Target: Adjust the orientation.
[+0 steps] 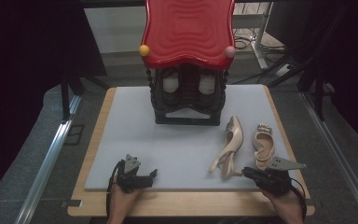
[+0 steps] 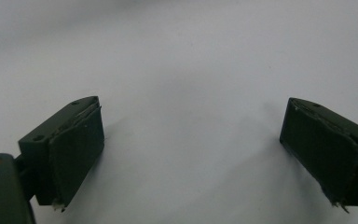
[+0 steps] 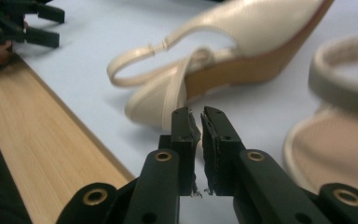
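Beige shoe (image 3: 242, 51) just beyond R gripper (image 3: 200, 116) tips.

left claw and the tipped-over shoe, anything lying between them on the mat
Nothing: in the high view, bare grey mat runs from the left claw to the beige shoe on its side. The left claw view shows bare mat too.

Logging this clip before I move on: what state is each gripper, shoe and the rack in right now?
Left gripper: jaws wide open, nothing between them, over the grey mat.
Right gripper: jaws nearly shut, empty, pointing at the tipped shoe's heel.
Tipped shoe: lying on its side.
Second shoe: upright on its sole.
Shoe rack: standing, pale shoes inside.
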A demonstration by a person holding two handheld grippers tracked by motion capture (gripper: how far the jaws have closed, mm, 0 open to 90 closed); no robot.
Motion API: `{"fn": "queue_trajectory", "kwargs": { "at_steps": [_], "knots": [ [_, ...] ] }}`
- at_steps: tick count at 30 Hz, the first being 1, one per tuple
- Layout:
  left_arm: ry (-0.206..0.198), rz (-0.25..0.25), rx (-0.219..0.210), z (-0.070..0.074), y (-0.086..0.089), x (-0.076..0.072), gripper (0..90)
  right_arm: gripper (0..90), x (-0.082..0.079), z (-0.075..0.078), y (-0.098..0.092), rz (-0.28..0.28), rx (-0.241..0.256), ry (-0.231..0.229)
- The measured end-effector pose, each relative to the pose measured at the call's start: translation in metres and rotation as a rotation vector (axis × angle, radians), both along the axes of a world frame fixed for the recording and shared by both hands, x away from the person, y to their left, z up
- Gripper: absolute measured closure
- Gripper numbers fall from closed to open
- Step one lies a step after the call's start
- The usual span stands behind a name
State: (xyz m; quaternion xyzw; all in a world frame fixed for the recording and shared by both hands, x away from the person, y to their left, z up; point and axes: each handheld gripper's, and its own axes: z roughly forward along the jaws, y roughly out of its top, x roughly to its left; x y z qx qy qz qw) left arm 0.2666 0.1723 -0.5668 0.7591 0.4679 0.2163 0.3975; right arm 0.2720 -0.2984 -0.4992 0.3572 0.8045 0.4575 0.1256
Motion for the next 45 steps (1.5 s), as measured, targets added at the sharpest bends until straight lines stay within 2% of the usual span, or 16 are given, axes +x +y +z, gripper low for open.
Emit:
{"fn": "queue_trajectory", "kwargs": {
  "at_steps": [5, 11, 15, 20, 25, 29, 32, 35, 40, 42, 45],
  "knots": [
    [0.001, 0.002, -0.001, 0.0, 0.0, 0.0, 6.0, 84.8, 0.013, 0.019, 0.012, 0.008, -0.01, -0.006],
    [0.001, 0.001, -0.001, 0.0, 0.0, 0.0, 6.0, 86.0, 0.036, 0.033, 0.029, -0.005, -0.051, -0.017],
    [0.001, 0.003, -0.001, 0.0, 0.0, 0.0, 6.0, 86.0, 0.054, 0.036, 0.038, -0.027, -0.054, -0.002],
    [0.001, 0.003, -0.002, 0.0, 0.0, 0.0, 6.0, 85.9, 0.07, 0.041, 0.051, -0.042, -0.066, -0.019],
    [0.001, 0.003, -0.002, 0.0, 0.0, 0.0, 6.0, 85.9, 0.084, 0.042, 0.065, -0.048, -0.096, -0.02],
    [0.001, 0.004, -0.003, 0.0, 0.0, 0.0, 6.0, 85.8, 0.09, 0.039, 0.071, -0.053, -0.145, -0.01],
    [0.001, 0.004, -0.003, 0.0, 0.0, 0.0, 6.0, 85.9, 0.092, 0.038, 0.071, -0.055, -0.151, 0.0],
    [0.001, 0.004, -0.003, 0.0, 0.0, 0.0, 6.0, 85.9, 0.09, 0.038, 0.068, -0.072, -0.174, -0.013],
    [0.001, 0.003, -0.002, 0.0, 0.0, 0.0, 6.0, 85.8, 0.09, 0.041, 0.054, -0.134, -0.205, -0.014],
    [0.002, 0.003, -0.002, 0.0, 0.0, 0.0, 6.0, 85.9, 0.091, 0.042, 0.046, -0.158, -0.211, -0.003],
    [0.001, 0.005, -0.003, 0.0, 0.0, 0.0, 6.0, 85.8, 0.093, 0.043, 0.034, -0.169, -0.206, 0.052]
  ]
}}
